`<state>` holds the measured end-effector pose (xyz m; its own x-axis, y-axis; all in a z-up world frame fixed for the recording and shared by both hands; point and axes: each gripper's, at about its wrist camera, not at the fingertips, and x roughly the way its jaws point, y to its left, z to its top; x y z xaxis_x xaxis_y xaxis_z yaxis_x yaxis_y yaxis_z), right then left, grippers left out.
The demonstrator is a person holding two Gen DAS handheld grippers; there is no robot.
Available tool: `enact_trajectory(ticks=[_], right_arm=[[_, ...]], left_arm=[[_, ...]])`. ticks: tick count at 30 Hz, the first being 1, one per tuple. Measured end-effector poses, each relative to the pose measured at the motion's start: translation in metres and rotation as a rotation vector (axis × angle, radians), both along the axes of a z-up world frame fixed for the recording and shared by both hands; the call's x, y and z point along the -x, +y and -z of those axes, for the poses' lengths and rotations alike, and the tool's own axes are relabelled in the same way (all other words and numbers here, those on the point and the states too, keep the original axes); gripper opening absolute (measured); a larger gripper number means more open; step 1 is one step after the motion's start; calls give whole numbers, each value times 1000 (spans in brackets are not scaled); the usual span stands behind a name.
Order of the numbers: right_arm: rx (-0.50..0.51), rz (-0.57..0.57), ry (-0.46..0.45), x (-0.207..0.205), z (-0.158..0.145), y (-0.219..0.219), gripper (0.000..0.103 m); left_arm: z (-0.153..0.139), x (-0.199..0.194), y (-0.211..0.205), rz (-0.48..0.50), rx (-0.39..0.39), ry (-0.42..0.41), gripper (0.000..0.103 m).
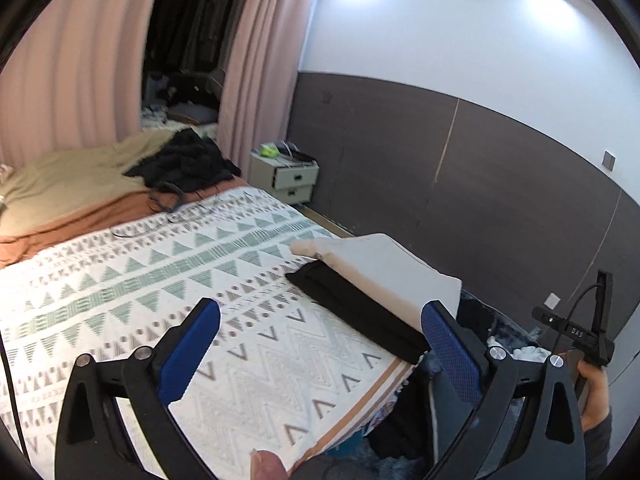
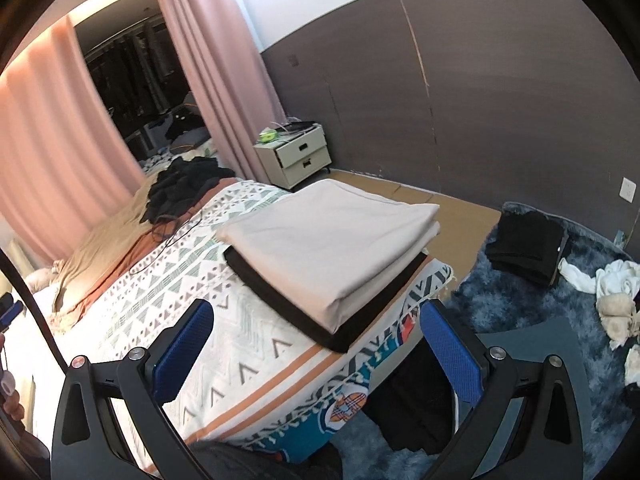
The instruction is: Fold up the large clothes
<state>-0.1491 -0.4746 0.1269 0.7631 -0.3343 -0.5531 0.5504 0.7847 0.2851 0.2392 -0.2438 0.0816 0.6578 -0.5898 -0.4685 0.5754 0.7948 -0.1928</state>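
On the bed (image 2: 256, 360), a folded beige garment (image 2: 332, 240) is stacked on a folded black garment (image 2: 340, 338); both hand-held grippers, left hand-held gripper (image 1: 320, 344) and right hand-held gripper (image 2: 316, 344), are held wide apart, empty.

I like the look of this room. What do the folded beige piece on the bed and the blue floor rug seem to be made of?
The folded beige piece looks like a smooth, matte woven or knit fabric, perhaps cotton: flat faces, soft rounded fold edges, no sheen. The blue floor rug looks like shaggy, long-pile synthetic plush: tufted, mottled surface with a faint gloss. The exact fibres cannot be told.

Folded clothes (image 1: 372, 280) on patterned bedspread (image 1: 200, 280)
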Motion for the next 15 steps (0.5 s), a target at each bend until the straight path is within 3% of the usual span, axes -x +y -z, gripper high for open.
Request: enact_trajectory(ticks=[10,15], right_arm=[[41,-71,-26,36,8,43,103],[63,-104,-44,49,18,66,103]], left_arm=[[6,83,75,-149,21,-80,103],[22,113,103,-229,5,-70,103]])
